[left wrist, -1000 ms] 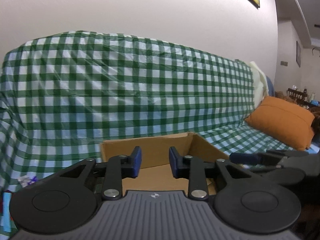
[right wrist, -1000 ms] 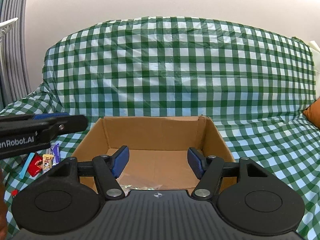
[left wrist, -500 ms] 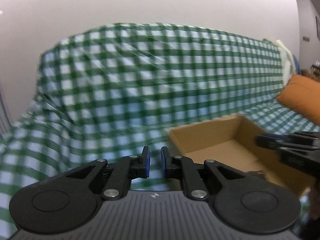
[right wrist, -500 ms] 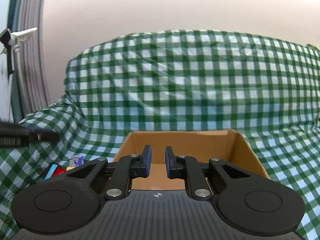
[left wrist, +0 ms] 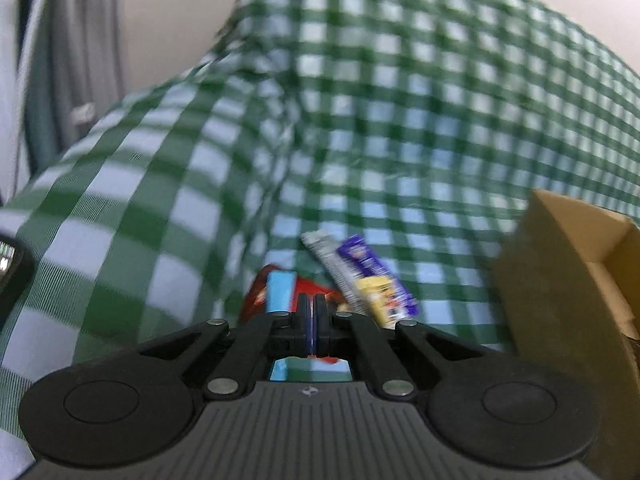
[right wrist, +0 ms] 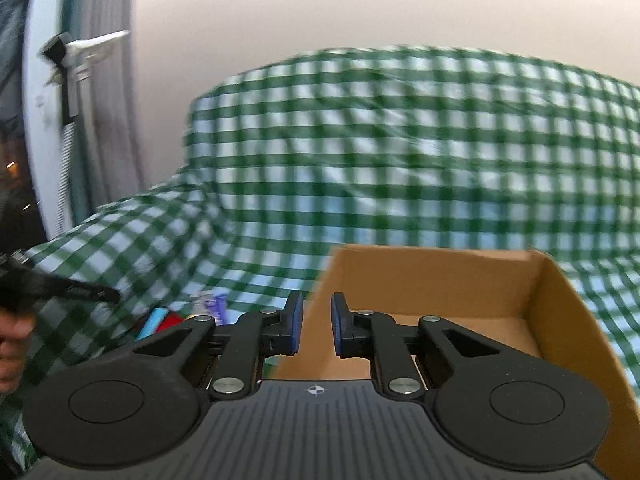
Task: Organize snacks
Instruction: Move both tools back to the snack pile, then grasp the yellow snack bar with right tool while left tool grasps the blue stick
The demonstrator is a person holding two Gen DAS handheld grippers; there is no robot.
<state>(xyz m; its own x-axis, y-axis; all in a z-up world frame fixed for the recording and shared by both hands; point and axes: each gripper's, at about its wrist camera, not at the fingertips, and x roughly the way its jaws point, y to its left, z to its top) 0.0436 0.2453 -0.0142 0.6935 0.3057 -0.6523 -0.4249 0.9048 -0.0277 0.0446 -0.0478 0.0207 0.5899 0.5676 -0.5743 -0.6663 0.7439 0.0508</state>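
Several snack packets lie on the green checked sofa cover: a purple and yellow packet (left wrist: 376, 280), a silver one (left wrist: 324, 248), a light blue bar (left wrist: 280, 290) and a red packet (left wrist: 258, 294). My left gripper (left wrist: 312, 304) hovers just before them, its jaws closing fully together with nothing between them. The open cardboard box (left wrist: 560, 280) stands to their right. My right gripper (right wrist: 317, 308) is shut to a narrow gap and empty, near the box's (right wrist: 440, 276) left front corner. In the right wrist view the snacks (right wrist: 214, 304) show at the left, with the left gripper's tip (right wrist: 100, 293) above them.
The green checked cover (left wrist: 360, 120) drapes the sofa's seat, back and left arm. Grey curtains (left wrist: 60, 60) and a pale wall stand behind. A person's hand (right wrist: 12, 332) shows at the left edge. A white fitting (right wrist: 88, 52) hangs by the curtain.
My left gripper swung left from over the box to the snack pile, tipped downward, and its jaws came together. My right gripper shut and drifted left along the box.
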